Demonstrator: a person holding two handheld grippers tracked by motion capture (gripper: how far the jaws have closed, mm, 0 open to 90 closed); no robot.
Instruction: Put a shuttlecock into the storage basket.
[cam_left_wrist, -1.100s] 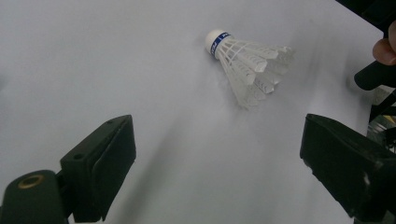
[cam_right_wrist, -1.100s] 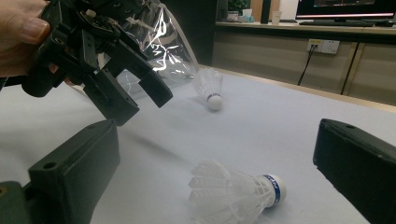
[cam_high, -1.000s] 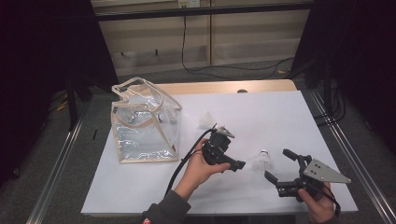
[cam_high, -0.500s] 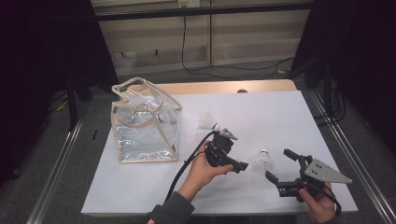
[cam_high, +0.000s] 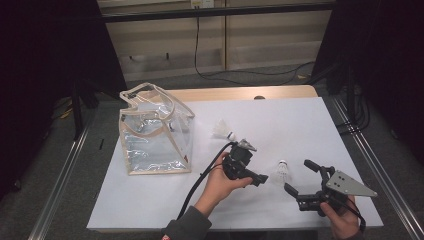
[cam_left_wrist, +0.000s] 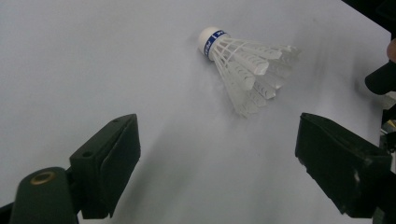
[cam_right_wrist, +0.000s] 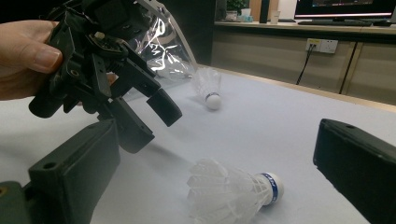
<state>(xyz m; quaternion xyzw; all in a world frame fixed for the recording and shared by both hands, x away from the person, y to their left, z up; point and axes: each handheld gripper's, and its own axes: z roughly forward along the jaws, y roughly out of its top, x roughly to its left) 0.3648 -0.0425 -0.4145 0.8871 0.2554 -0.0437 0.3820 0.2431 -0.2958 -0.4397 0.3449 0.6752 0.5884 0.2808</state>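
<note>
Two white shuttlecocks lie on the white table. The near shuttlecock (cam_high: 282, 170) (cam_left_wrist: 245, 63) (cam_right_wrist: 233, 193) lies on its side between my two grippers. The far shuttlecock (cam_high: 221, 131) (cam_right_wrist: 208, 86) rests beside a clear plastic bag (cam_high: 155, 132) (cam_right_wrist: 163, 42). My left gripper (cam_high: 255, 177) (cam_left_wrist: 219, 163) (cam_right_wrist: 140, 109) hovers just left of the near shuttlecock, pointing down at it. It is open and its jaws have just been closing slightly, with nothing between them. My right gripper (cam_high: 301, 177) (cam_right_wrist: 217, 170) stands open just right of that shuttlecock, which lies ahead of its jaws, untouched.
The clear bag stands upright with its mouth open on the left half of the table (cam_high: 310, 125). A black cable (cam_high: 200, 182) trails from the left gripper toward the front edge. Metal rails run along both sides of the table.
The left gripper has shifted slightly right, toward the near shuttlecock. The right gripper and both shuttlecocks have stayed put.
</note>
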